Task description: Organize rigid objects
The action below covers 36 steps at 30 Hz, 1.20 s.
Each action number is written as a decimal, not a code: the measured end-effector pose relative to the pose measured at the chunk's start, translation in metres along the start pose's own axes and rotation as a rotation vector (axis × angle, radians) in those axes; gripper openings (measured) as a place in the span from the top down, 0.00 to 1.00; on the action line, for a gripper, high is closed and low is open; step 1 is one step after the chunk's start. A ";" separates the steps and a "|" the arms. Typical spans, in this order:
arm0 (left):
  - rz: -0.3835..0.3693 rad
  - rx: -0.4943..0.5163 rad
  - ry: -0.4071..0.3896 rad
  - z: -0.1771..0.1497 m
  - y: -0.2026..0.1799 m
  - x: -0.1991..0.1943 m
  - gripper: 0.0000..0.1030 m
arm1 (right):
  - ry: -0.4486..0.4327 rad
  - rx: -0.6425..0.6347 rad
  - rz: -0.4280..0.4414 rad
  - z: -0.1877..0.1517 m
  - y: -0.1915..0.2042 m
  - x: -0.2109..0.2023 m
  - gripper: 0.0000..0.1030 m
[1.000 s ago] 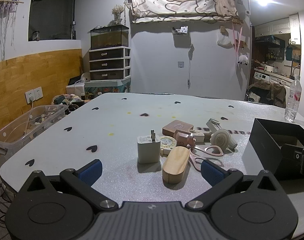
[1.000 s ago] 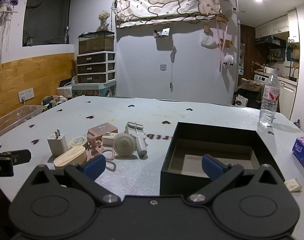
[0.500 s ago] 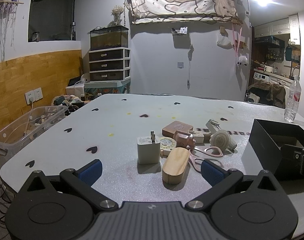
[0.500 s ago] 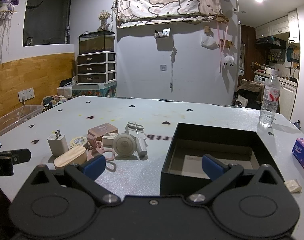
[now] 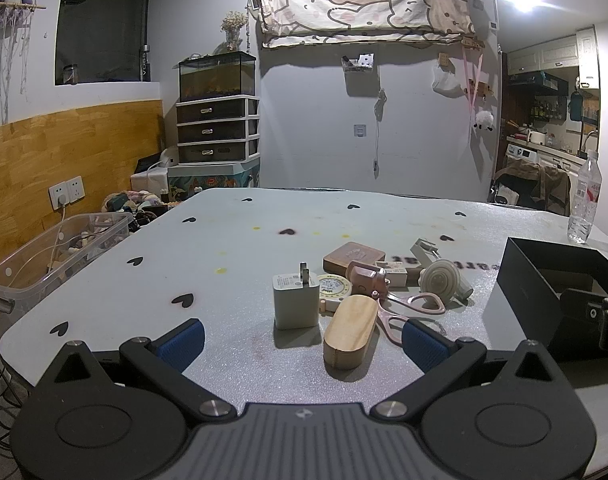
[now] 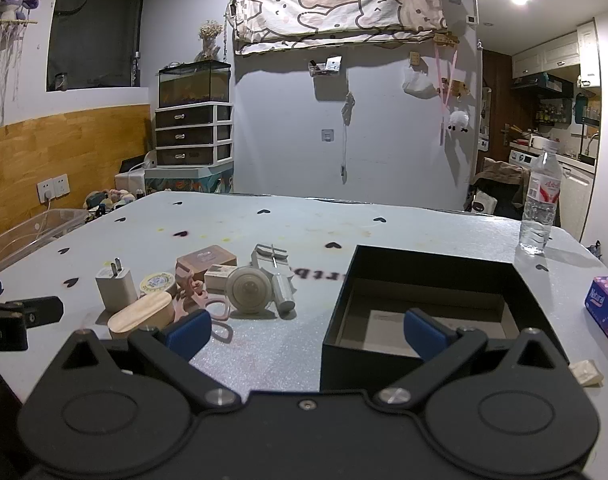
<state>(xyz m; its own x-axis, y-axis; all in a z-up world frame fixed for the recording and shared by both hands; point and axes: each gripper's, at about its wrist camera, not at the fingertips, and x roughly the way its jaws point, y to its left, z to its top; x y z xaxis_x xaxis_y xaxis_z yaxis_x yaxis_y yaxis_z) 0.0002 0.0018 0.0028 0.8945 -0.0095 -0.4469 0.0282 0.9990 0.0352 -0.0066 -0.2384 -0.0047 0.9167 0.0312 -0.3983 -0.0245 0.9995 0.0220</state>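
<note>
Grey desk (image 5: 231,248) is carrying an empty black box (image 6: 432,276) at the right and a small pile beside it: charger (image 5: 295,300), wooden case (image 5: 350,330), pink scissors (image 5: 408,305). Taking the loose charger first looks easiest. Both grippers, left (image 5: 299,340) and right (image 6: 308,330), are hovering, jaws wide apart, holding nothing.

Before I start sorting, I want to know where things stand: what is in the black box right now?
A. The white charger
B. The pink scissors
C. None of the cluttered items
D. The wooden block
C: the black box shows only its bare floor, while the charger, wooden block and scissors lie on the table.
</note>
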 end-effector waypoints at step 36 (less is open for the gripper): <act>-0.126 0.100 0.079 -0.007 -0.037 0.105 0.00 | -0.057 0.082 0.044 0.006 -0.024 0.026 0.00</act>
<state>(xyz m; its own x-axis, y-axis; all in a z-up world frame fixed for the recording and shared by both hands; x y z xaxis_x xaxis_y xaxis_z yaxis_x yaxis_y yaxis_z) 0.0900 -0.0356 -0.0511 0.8432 -0.1272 -0.5223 0.1858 0.9807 0.0612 0.0201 -0.2620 -0.0099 0.9369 0.0724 -0.3421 -0.0349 0.9928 0.1145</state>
